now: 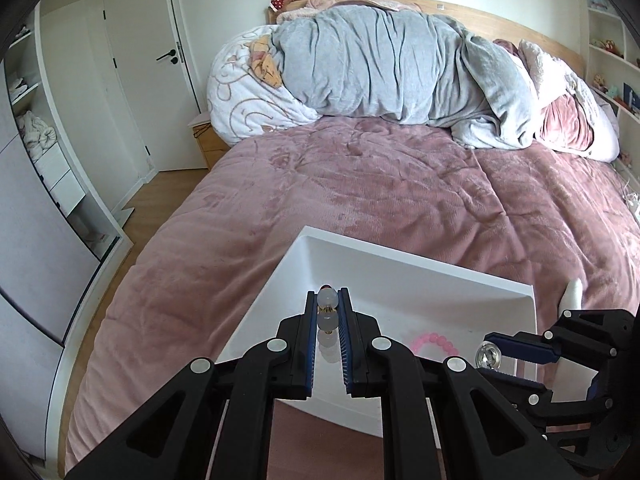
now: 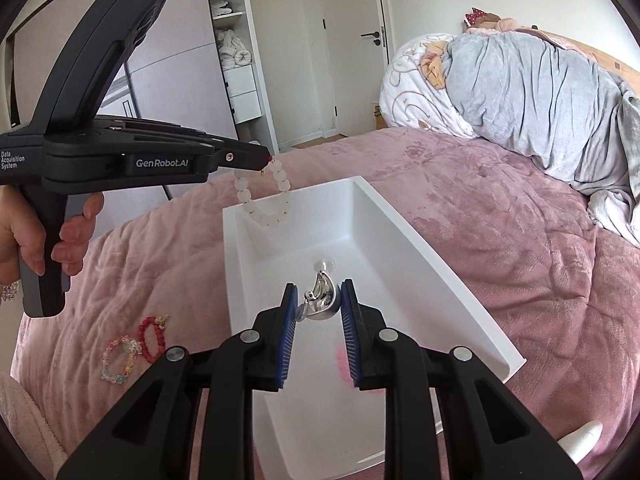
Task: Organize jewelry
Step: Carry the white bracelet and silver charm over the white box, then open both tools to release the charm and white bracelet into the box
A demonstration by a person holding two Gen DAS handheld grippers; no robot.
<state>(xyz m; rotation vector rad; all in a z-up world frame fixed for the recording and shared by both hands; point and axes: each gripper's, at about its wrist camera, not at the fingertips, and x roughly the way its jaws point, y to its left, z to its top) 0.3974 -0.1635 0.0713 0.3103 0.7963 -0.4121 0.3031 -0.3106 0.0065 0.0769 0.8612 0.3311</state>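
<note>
Both grippers hang over the tray [image 2: 420, 256] mid-bed for dropping: left gripper [image 1: 328, 312] jaws clamp the white bracelet [image 2: 262, 200], right gripper [image 2: 318, 306] jaws clamp a silver piece [image 2: 320, 300].

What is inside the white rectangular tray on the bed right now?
Inside the white rectangular tray lies a pink bead bracelet, partly hidden by the gripper fingers. The white bead bracelet and silver metal piece hang above it, gripped. The near floor is covered.
</note>
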